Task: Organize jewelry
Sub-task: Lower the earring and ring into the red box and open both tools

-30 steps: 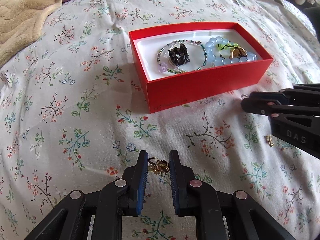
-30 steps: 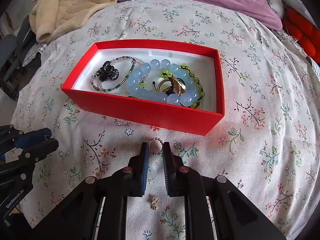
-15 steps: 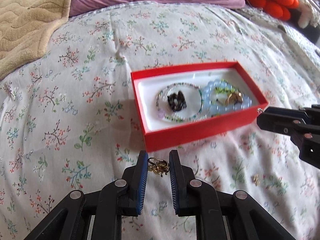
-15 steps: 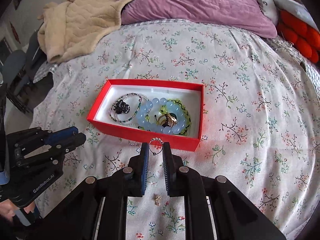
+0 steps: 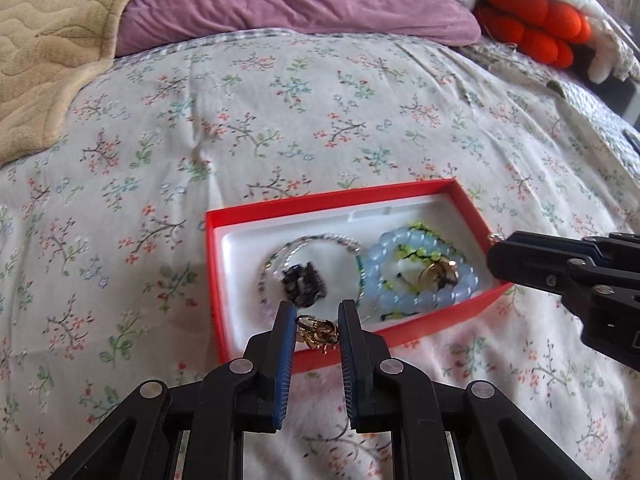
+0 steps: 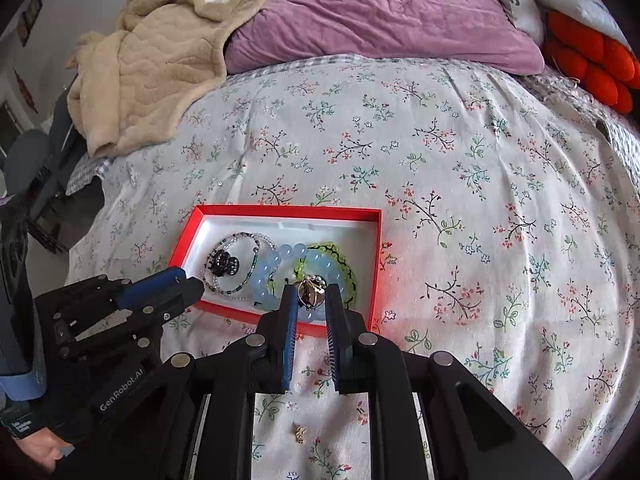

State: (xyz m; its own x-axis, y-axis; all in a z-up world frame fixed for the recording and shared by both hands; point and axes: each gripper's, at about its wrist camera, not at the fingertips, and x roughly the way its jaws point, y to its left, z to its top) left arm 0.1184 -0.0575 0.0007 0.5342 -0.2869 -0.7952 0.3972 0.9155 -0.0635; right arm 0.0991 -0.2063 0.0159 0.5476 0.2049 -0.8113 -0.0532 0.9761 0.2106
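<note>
A red box (image 5: 352, 346) (image 6: 276, 211) with a white lining lies on the flowered bedspread. It holds a thin beaded bracelet (image 5: 316, 240), a black hair clip (image 5: 304, 282) (image 6: 221, 263), a pale blue bead bracelet (image 5: 404, 304) (image 6: 267, 268) and a green bracelet (image 6: 340, 258). My left gripper (image 5: 317, 330) is shut on a gold earring (image 5: 318, 333), above the box's near edge. My right gripper (image 6: 312, 294) is shut on a pearl ring (image 6: 311, 290), above the box's right part; it also shows in the left wrist view (image 5: 496, 252).
A small gold piece (image 6: 299, 433) lies loose on the bedspread under my right gripper. A beige blanket (image 6: 152, 52) and a purple pillow (image 6: 380, 12) lie at the far end. An orange plush (image 5: 532, 24) lies far right. The bed's left edge drops off (image 6: 60, 200).
Both grippers have lifted off the bedspread and come over the red box, each carrying its piece. The box now looks smaller and further below.
</note>
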